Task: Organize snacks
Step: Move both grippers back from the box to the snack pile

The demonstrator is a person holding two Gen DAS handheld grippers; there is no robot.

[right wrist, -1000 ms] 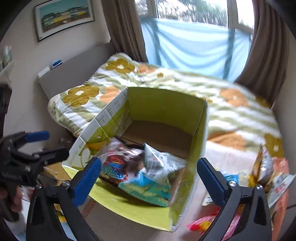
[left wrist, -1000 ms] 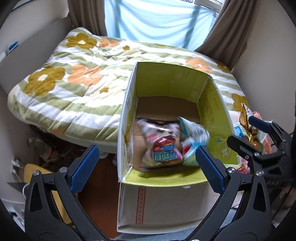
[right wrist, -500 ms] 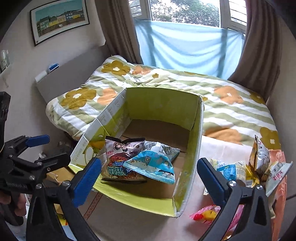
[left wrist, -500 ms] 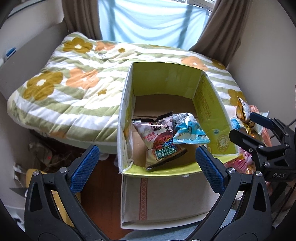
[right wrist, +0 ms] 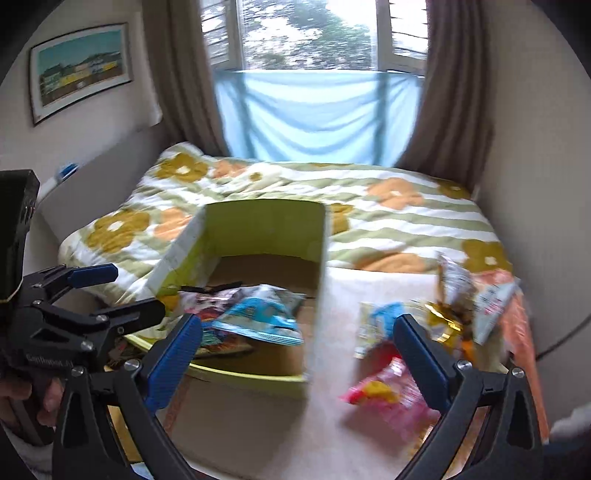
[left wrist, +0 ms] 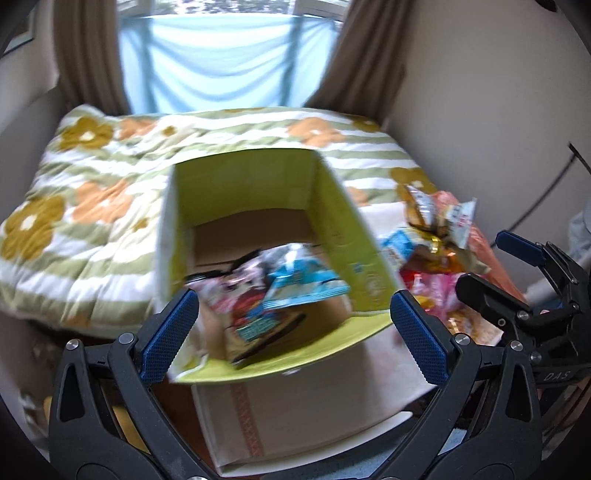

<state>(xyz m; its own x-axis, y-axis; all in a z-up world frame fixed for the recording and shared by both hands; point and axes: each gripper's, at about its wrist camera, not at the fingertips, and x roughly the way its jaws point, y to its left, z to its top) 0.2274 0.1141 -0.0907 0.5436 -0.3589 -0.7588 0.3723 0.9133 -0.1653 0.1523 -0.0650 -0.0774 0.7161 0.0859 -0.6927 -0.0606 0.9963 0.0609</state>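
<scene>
Cardboard box (left wrist: 332, 229) wall between bagged and loose snacks (right wrist: 380, 395).

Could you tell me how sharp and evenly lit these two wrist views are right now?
Left wrist view: motion blur smears the green box and its snack packets, while the left gripper stays crisp. Right wrist view: the window is blown out, the loose snacks are blurred, and the right gripper is sharp; fisheye bends both.

Pale tabletop (right wrist: 332, 373) carries a green-lined cardboard box (right wrist: 266, 221) sitting ahead-left of the right tool, plus a loose heap of snack packs (right wrist: 439, 325) straight ahead between its fingers. Flowery quilted bed (right wrist: 388, 206) beyond.
</scene>
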